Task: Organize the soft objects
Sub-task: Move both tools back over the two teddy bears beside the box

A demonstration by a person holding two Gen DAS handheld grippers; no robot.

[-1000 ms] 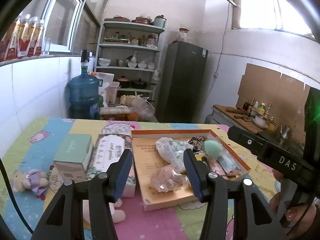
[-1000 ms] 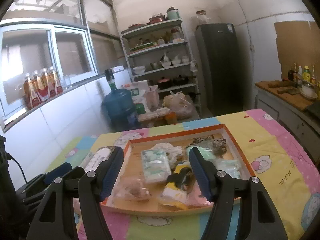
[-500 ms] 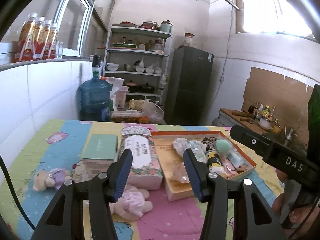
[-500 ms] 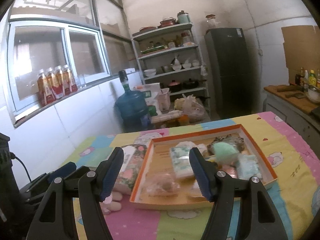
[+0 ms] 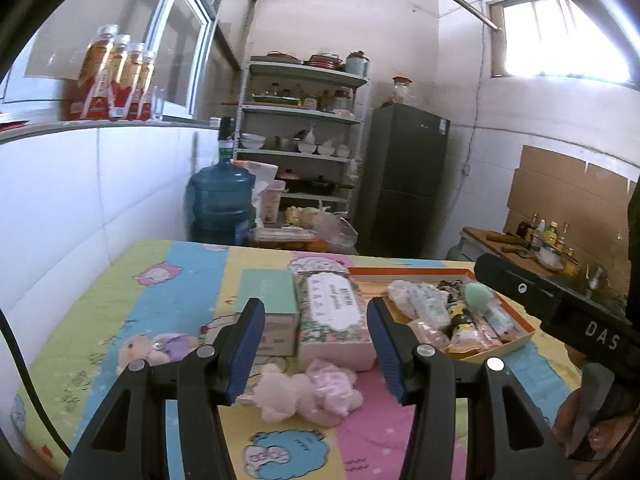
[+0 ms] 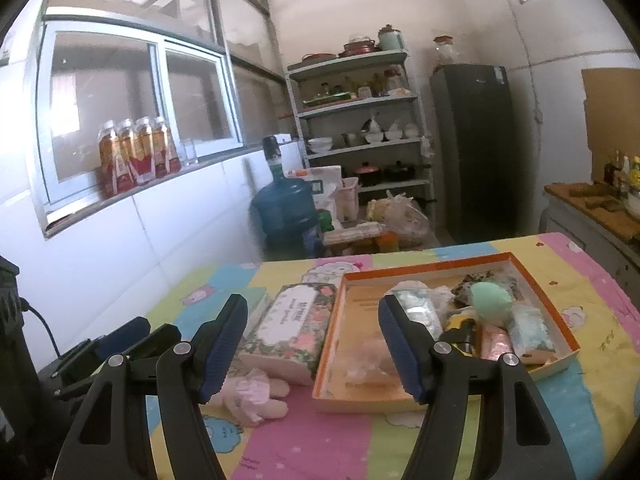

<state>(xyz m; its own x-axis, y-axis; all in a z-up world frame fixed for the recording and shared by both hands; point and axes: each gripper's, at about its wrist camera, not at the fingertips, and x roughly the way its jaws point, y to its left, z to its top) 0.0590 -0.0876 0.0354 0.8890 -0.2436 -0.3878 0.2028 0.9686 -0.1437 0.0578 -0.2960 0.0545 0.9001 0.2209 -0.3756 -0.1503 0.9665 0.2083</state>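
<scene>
Plush toys loose on the table, both grippers empty

Left gripper (image 5: pixel 316 344): blue pads wide apart, nothing between them, hanging above the pink plush toy (image 5: pixel 308 394) that lies on the cartoon tablecloth (image 5: pixel 168 292), just in front of the floral box (image 5: pixel 332 316). Right gripper (image 6: pixel 312 344): also spread wide, empty, framing that box and the near corner of the orange tray (image 6: pixel 332 320).

A second plush, the small bear in purple (image 5: pixel 154 350), lies left of the pink one, near the green-lidded box (image 5: pixel 268 304). The tray already holds packets, a mint sponge (image 6: pixel 490 300) and other small soft items.

Step in hand looks like a left-side reach for the pink plush. To do it well: come straight down, centre the pads over the body rather than a limb, close gently since it will squash, lift clear of the box edge before swinging toward the tray. Free space in the tray sits at its near-left end.
</scene>
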